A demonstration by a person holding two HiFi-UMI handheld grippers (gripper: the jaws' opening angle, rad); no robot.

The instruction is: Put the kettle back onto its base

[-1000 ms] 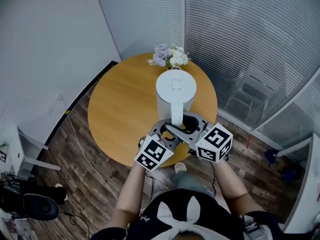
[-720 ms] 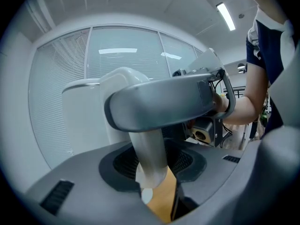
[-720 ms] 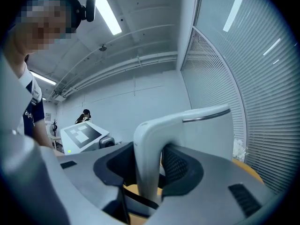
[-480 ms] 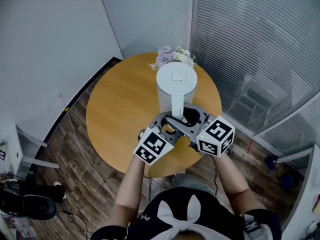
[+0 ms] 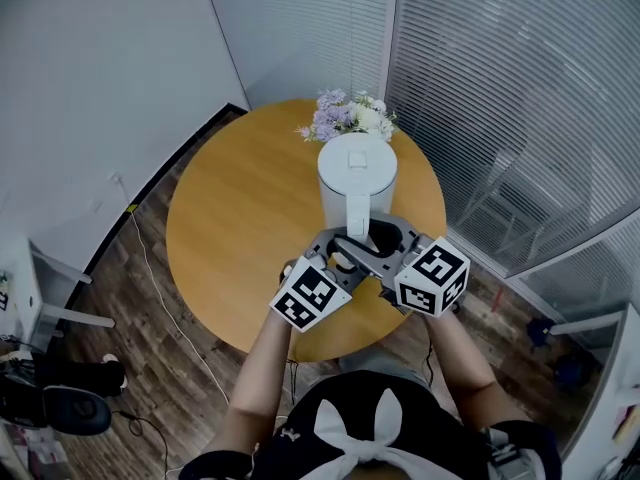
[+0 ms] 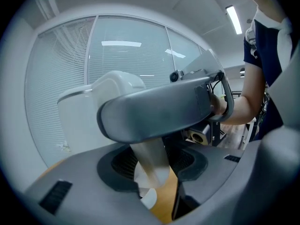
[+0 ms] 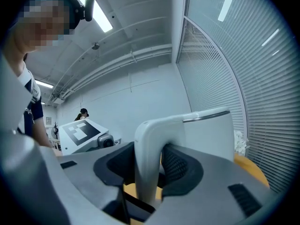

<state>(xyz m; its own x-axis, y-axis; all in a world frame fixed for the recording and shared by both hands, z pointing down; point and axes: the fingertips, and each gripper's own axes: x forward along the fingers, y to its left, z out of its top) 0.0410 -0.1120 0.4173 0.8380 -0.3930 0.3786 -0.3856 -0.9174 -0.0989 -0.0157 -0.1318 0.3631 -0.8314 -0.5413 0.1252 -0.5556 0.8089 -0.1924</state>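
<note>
The white kettle (image 5: 357, 173) stands upright over the round wooden table (image 5: 240, 228), just before the flowers; I see no base, and I cannot tell if the kettle rests on the table. Its handle (image 5: 357, 223) points at me. My right gripper (image 5: 385, 243) comes from the right and is shut on the handle (image 7: 146, 153), dark pads on both sides. My left gripper (image 5: 340, 253) reaches in from the left. Its jaws are opening, and the handle (image 6: 151, 161) stands between them without being pressed. The right gripper's jaw crosses the left gripper view in front of the kettle (image 6: 93, 121).
A bunch of white and purple flowers (image 5: 350, 118) stands at the table's far edge, right behind the kettle. A glass wall with blinds (image 5: 500, 88) runs along the far right. A cable (image 5: 160, 288) lies on the wooden floor at the left.
Both grippers and the kettle have moved away from me across the table, and the kettle now stands closer to the flowers.
</note>
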